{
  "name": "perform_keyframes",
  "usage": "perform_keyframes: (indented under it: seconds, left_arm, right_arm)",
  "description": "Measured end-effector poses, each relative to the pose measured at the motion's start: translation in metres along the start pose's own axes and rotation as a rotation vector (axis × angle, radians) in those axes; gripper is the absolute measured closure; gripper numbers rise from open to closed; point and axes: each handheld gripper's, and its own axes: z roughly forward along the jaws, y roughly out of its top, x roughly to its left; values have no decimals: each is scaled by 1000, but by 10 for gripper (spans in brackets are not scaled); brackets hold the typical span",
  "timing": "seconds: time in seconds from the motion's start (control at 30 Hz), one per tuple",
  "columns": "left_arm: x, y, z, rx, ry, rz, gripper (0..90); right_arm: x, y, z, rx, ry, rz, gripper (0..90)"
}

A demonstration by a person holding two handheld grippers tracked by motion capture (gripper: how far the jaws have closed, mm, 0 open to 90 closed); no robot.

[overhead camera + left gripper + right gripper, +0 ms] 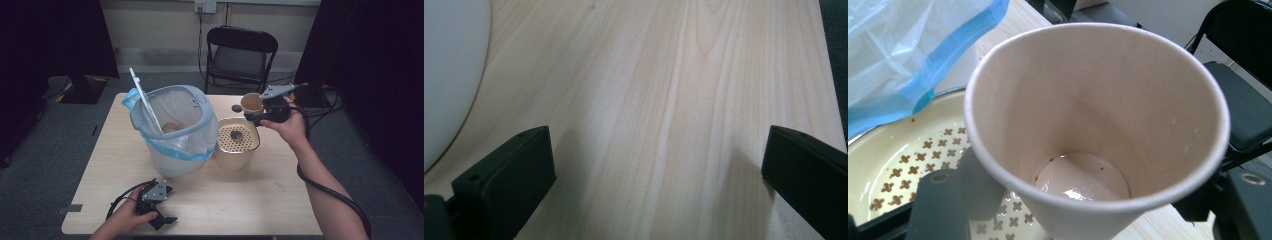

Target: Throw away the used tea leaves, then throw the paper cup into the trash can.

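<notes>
Between the jaws of the right gripper (260, 112) sits a paper cup (1098, 125), pinched on its wall and held above the far edge of the strainer (237, 136), near the table's far right side. From the right gripper view the cup looks nearly drained: a wet film and a few dark specks sit at the bottom. It should be very light now, and soft, so a hard squeeze would likely buckle the wall; the stiffer places to hold are just under the rolled rim or low near the base (wet paper may also slip a little). The strainer's perforated top is damp and speckled, and the pot under it hides whatever has drained through. Just beside it stands the bin (172, 132), lined with a blue-edged bag (908, 55), its lid tipped up; something brownish lies inside, too small to name. A small dark disc (236, 108) on the table beyond the strainer is also unclear. At the near left, the left gripper (161, 205) rests on the bare table (674, 100) with jaws wide and nothing between them.
</notes>
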Motion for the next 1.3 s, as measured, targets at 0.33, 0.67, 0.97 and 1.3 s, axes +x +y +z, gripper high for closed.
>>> perform_keyframes:
  seconds: [0.33, 0.67, 0.97, 1.3]
  left_arm:
    - [0, 0, 0, 1, -3, 2, 0]
    - [0, 0, 0, -7, -10, 1, 0]
    - [0, 0, 0, -7, -10, 2, 0]
    - [0, 0, 0, -6, -10, 1, 0]
  right_arm:
    - [0, 11, -1, -9, 28, 5, 300]
    - [2, 23, 1, -3, 63, 20, 300]
    - [5, 31, 3, -6, 95, 42, 299]
    - [3, 40, 1, 0, 100, 55, 298]
